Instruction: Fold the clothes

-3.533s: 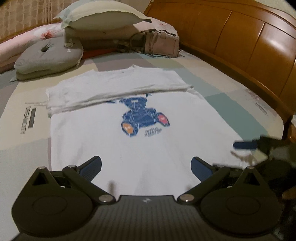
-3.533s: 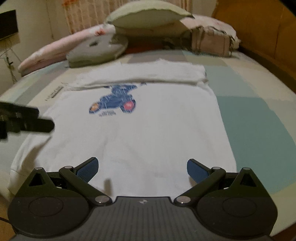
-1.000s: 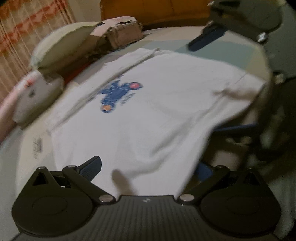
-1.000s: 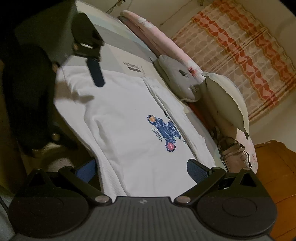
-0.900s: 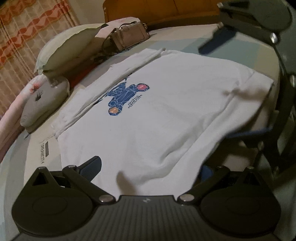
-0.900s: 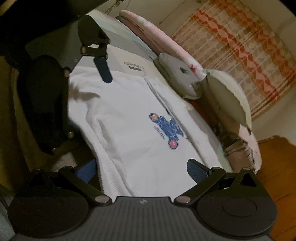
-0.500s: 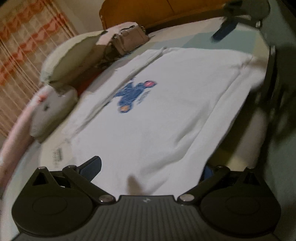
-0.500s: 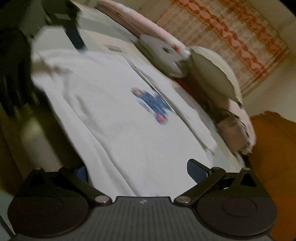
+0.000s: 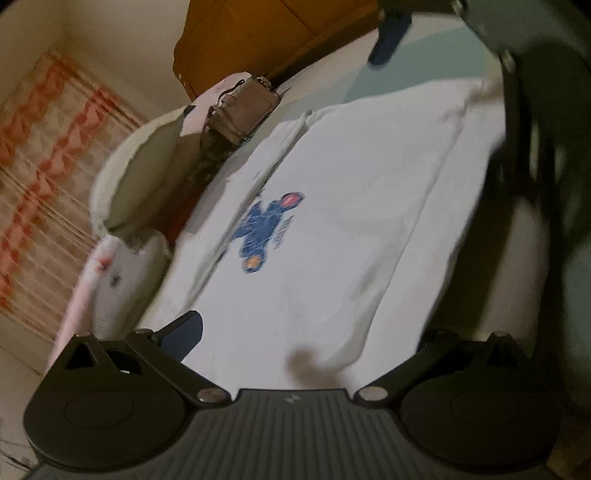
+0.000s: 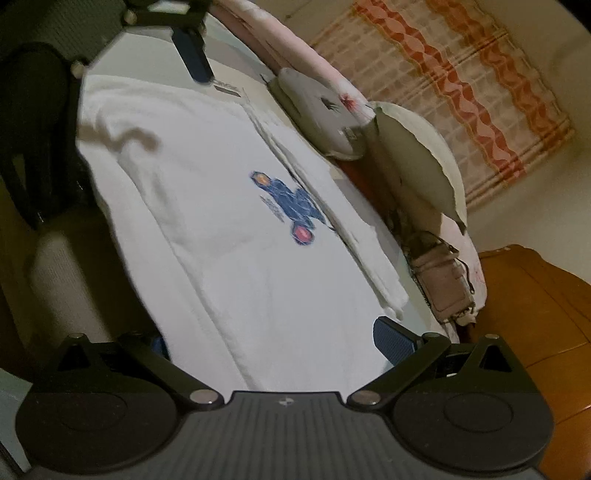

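White cotton, the T-shirt (image 9: 351, 221) is seen mid-frame, its hem lifted between the spread jaws of the left gripper (image 9: 306, 334) and right gripper (image 10: 269, 338).

Pillows (image 10: 417, 162), handbag (image 10: 443, 284) by headboard (image 9: 258, 33), curtain (image 10: 461, 74) behind.

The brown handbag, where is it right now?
The brown handbag lies at the head of the bed, past the white T-shirt, between the pale pillow and the wooden headboard.
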{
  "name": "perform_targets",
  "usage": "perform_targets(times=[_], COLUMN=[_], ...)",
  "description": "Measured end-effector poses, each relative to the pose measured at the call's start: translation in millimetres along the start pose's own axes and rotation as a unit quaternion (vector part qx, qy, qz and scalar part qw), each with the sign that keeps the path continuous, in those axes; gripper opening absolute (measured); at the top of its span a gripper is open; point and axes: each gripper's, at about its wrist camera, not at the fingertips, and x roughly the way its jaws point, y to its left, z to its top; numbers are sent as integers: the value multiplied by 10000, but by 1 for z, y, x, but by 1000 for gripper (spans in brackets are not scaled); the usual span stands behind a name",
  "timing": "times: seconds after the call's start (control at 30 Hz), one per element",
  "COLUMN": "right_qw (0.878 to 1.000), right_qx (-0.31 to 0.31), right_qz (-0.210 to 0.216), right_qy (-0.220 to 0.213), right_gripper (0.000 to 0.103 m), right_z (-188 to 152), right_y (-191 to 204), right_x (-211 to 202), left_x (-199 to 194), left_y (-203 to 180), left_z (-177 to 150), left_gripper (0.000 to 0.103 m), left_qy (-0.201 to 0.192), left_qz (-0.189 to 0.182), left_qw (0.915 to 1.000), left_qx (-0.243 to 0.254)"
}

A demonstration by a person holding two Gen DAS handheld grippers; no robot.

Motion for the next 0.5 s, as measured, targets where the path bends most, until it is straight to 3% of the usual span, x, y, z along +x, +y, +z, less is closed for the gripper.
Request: perform_targets(times=[0.13,0.37,0.5], right_qw=[9998,9987,9968], right_qx=[66,-48,-57], right_qz=[-153,-498,-790], right_qy=[131,-15,-43], right_gripper=[103,103,103], right_z=[-10,-9,-11], right_y=[-12,-7,-12], right_x=[6,3,4], left_x=[4,8,14], left_y=[5,1,10], left_z=[-9,-5,-8], left_gripper=[103,103,103], left_qy=[176,251,358], left_qz=[301,839,962], left_qw=[9994,9961,9947], left_qx=[45,84,-76])
